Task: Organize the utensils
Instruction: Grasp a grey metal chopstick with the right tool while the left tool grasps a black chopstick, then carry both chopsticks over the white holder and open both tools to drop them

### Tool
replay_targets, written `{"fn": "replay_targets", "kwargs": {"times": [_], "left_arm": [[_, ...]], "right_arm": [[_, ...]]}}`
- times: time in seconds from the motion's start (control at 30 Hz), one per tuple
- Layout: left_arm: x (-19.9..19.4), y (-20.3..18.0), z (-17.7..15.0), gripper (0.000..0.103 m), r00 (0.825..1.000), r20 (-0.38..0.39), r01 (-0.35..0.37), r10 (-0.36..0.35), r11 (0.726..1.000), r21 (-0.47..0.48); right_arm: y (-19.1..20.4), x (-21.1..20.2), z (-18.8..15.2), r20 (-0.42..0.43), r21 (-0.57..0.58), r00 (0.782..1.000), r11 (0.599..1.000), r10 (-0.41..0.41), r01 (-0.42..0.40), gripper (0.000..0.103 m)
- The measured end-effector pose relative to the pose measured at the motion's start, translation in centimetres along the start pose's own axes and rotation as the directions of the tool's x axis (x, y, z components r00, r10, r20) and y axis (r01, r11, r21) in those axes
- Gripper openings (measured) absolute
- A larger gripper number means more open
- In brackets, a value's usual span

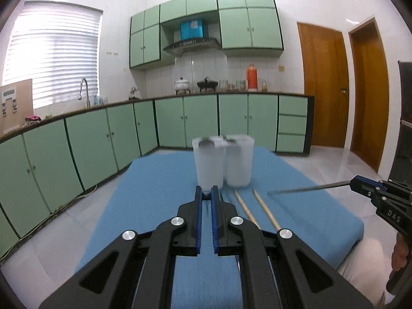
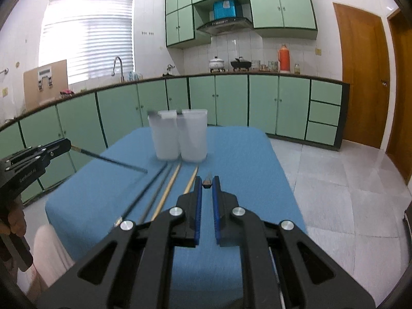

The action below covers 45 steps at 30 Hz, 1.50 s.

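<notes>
Both my grippers, left (image 1: 206, 195) and right (image 2: 207, 184), clamp a thin dark utensil each. Blue tabletop (image 1: 154, 180) holds two cups (image 1: 222, 162), loose chopsticks (image 1: 266, 212) nearer. Green kitchen cabinets (image 1: 200, 121) far behind.

two frosted cups (image 1: 223, 162) stand touching on the blue cloth (image 1: 154, 193) (two wooden chopsticks (image 1: 257, 209) lying nearer).

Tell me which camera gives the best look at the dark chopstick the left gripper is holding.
The right wrist view: it shows the left gripper from the side, with the dark chopstick reaching from its jaws out over the blue table. The left wrist view shows only the left gripper shut on the chopstick's end, seen head-on.
</notes>
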<state>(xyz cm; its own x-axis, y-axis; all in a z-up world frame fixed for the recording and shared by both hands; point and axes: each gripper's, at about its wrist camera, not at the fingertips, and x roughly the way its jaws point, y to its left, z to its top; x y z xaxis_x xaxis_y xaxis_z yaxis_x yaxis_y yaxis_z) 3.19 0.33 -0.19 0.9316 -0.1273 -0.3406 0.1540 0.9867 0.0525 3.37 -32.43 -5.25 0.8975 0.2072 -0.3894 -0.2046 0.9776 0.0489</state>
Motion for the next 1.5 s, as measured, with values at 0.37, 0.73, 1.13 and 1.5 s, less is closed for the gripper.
{"fn": "replay_targets", "kwargs": {"times": [0.37,0.73,1.13,1.5], "left_arm": [[1.6,1.5,6.0,0.006,0.998,0.055,0.031,-0.03,0.999,-0.029],[2.3,2.6,9.0,0.006,0.996,0.078,0.052,-0.049,0.998,-0.036],[2.2,3.0,13.4,0.006,0.987,0.143,0.078,-0.072,0.996,-0.034],[2.8,3.4,20.3,0.006,0.955,0.287,0.088,-0.076,0.996,-0.027]], "right_arm": [[-1.2,1.2,7.7,0.014,-0.003,0.998,0.999,0.054,-0.054,0.007],[-0.8,2.3,11.7,-0.042,-0.046,0.995,0.994,0.094,-0.096,0.007],[0.3,3.0,17.3,-0.03,-0.116,0.99,0.983,0.14,-0.142,0.007],[1.4,3.8,25.6,0.1,-0.126,0.977,0.976,0.188,-0.175,0.007]]}}
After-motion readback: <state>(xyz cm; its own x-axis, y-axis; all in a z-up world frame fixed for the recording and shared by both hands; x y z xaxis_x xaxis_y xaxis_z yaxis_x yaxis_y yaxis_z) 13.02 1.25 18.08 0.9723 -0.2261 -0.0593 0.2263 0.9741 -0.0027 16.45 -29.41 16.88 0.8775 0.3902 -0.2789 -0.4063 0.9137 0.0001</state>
